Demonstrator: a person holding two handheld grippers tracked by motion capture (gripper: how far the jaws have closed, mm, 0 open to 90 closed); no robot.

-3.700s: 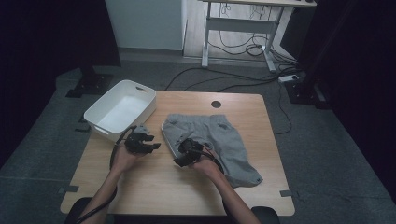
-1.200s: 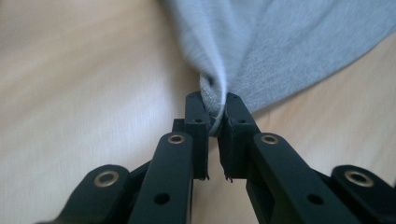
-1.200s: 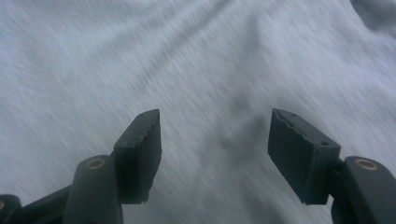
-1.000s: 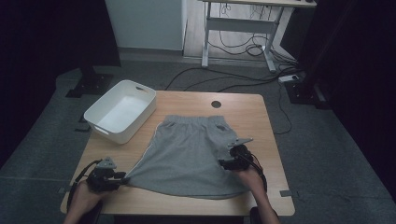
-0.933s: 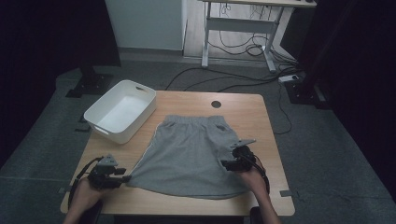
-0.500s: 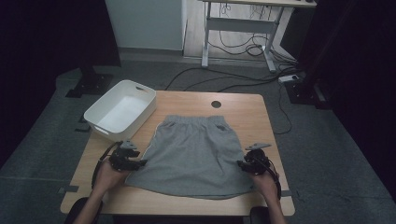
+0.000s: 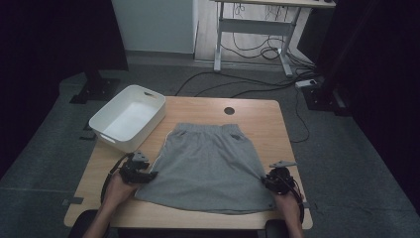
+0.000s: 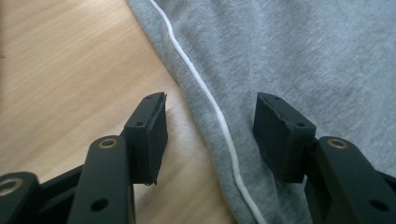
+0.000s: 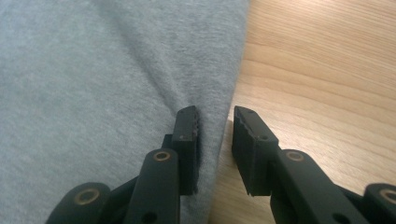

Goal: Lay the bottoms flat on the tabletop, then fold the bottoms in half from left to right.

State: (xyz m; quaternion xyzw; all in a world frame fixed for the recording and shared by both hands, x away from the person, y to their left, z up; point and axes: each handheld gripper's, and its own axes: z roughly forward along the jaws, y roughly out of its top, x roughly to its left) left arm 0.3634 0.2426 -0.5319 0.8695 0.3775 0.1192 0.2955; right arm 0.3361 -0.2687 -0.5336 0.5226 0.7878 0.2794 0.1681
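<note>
Grey shorts (image 7: 210,166) lie spread flat on the wooden counter (image 7: 198,106), waistband toward the far edge, hem toward the person. A white bin (image 7: 128,117) sits at the far left corner of the counter, just beside the shorts' upper left edge. Left gripper (image 7: 140,173) is low at the shorts' left side seam; in the left gripper view its fingers (image 8: 149,135) stand apart, straddling the fabric edge and its white piping stripe (image 8: 205,95) without pressing on it. One finger is over bare wood, the other over grey cloth. Right gripper (image 7: 273,180) is at the shorts' lower right corner, near the counter's right edge. In the right gripper view its fingers (image 9: 187,140) have just been closing and now stand narrow, with the cloth's edge lying in the gap; a slit of daylight remains between the pads, so they do not clamp the fabric. A crease runs up the cloth from that gripper.
</note>
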